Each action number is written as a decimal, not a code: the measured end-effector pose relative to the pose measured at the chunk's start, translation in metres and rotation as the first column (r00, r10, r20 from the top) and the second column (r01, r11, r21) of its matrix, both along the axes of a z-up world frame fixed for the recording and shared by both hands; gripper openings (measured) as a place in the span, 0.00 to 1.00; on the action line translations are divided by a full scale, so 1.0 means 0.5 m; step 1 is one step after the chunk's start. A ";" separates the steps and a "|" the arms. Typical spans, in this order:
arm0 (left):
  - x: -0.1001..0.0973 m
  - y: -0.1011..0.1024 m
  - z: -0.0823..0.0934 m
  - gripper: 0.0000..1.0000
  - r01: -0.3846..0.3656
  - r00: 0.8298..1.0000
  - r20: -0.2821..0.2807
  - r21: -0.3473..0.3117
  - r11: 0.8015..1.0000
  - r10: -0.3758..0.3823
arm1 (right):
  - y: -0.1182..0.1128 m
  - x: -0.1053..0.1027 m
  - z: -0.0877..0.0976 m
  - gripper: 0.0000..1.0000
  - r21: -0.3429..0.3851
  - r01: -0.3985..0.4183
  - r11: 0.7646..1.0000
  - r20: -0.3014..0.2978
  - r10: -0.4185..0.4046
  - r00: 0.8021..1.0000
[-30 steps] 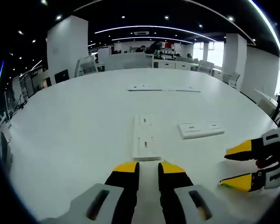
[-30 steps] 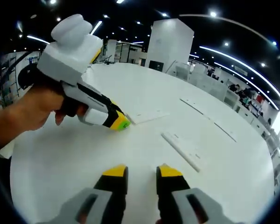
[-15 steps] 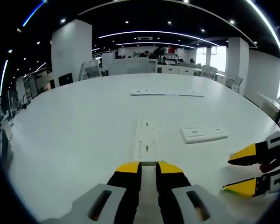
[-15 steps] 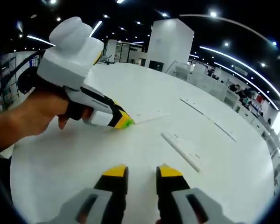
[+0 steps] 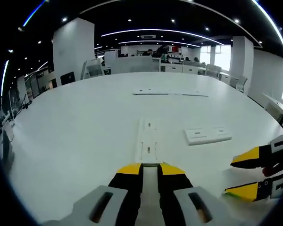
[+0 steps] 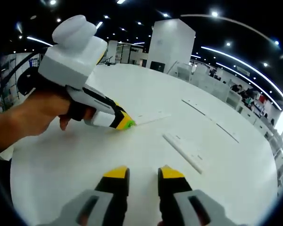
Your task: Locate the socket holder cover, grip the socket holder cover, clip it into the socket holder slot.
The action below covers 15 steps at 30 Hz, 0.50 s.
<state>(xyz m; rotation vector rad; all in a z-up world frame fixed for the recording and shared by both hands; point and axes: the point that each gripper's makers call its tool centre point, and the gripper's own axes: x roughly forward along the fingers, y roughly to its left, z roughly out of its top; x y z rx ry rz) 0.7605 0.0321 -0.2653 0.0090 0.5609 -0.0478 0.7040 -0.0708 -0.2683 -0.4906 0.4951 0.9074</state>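
Note:
A long white slotted strip [image 5: 147, 140] lies flat on the white table [image 5: 75, 141], straight ahead of my left gripper [image 5: 150, 170]. The jaws stand a narrow gap apart with their yellow tips at the strip's near end, and I see nothing clamped between them. In the right gripper view the left gripper [image 6: 124, 123] is held by a hand [image 6: 33, 117], its tip touching the end of the same strip [image 6: 151, 116]. My right gripper [image 6: 143, 173] hovers open over bare table and enters the left gripper view low on the right [image 5: 243, 175]. A second white piece [image 5: 206, 135] [image 6: 187, 151] lies beside it.
Two thin white strips [image 5: 170, 92] [image 6: 212, 120] lie end to end farther across the table. Beyond the table's far edge stand office chairs [image 5: 92, 68], desks and a white pillar [image 6: 172, 44].
The left gripper view has shifted so the strip now lies centred between the jaw tips, and the left jaws stand slightly closer together. The right gripper has barely moved.

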 end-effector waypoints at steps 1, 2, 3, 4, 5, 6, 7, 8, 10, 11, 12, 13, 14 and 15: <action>-0.005 -0.001 -0.001 0.12 -0.003 1.000 0.003 -0.003 1.000 0.003 | 0.000 -0.001 0.000 0.26 -0.003 -0.001 1.000 0.001 0.001 1.000; -0.007 0.001 -0.001 0.11 -0.007 1.000 0.007 -0.003 1.000 0.007 | 0.000 -0.002 0.000 0.26 -0.005 -0.002 1.000 0.003 0.002 1.000; -0.008 0.003 -0.001 0.10 -0.010 1.000 0.009 -0.002 1.000 0.010 | 0.001 -0.003 -0.001 0.26 -0.005 -0.002 1.000 0.002 0.002 1.000; -0.008 0.005 -0.001 0.09 -0.011 1.000 0.011 -0.002 1.000 0.011 | 0.001 -0.003 -0.001 0.26 -0.005 -0.002 1.000 0.002 0.002 1.000; -0.009 0.007 -0.001 0.09 -0.011 1.000 0.013 -0.003 1.000 0.011 | 0.001 -0.004 -0.001 0.26 -0.005 -0.002 1.000 0.002 0.002 1.000; -0.011 0.008 -0.001 0.09 -0.009 1.000 0.015 -0.006 1.000 0.009 | 0.002 -0.004 -0.001 0.26 -0.005 -0.002 1.000 0.002 0.002 1.000; -0.012 0.008 -0.001 0.09 -0.007 1.000 0.017 -0.007 1.000 0.007 | 0.002 -0.005 -0.001 0.26 -0.006 -0.002 1.000 0.003 0.002 1.000; -0.014 0.008 -0.002 0.09 -0.003 1.000 0.021 -0.012 1.000 0.003 | 0.002 -0.006 -0.001 0.26 -0.006 -0.002 1.000 0.003 0.002 1.000; -0.015 0.007 -0.002 0.09 0.003 1.000 0.025 -0.019 1.000 -0.003 | 0.003 -0.007 -0.002 0.26 -0.006 -0.002 1.000 0.002 0.002 1.000; -0.014 0.007 -0.002 0.09 0.006 1.000 0.026 -0.019 1.000 -0.005 | 0.004 -0.008 -0.002 0.26 -0.004 -0.002 1.000 0.002 0.002 1.000; -0.014 0.006 -0.002 0.10 0.009 1.000 0.025 -0.018 1.000 -0.008 | 0.004 -0.008 -0.003 0.26 -0.003 -0.001 1.000 0.001 0.001 1.000; -0.012 0.002 -0.001 0.10 0.020 0.999 0.026 -0.017 1.000 -0.020 | 0.004 -0.008 -0.003 0.26 -0.002 -0.001 1.000 0.000 0.001 1.000; -0.009 -0.002 -0.001 0.10 0.031 0.999 0.027 -0.016 0.999 -0.031 | 0.005 -0.009 -0.003 0.26 -0.001 0.000 1.000 -0.001 0.000 1.000; -0.007 -0.006 -0.001 0.10 0.043 0.999 0.028 -0.015 0.999 -0.042 | 0.005 -0.009 -0.004 0.26 0.001 0.000 1.000 -0.001 0.000 1.000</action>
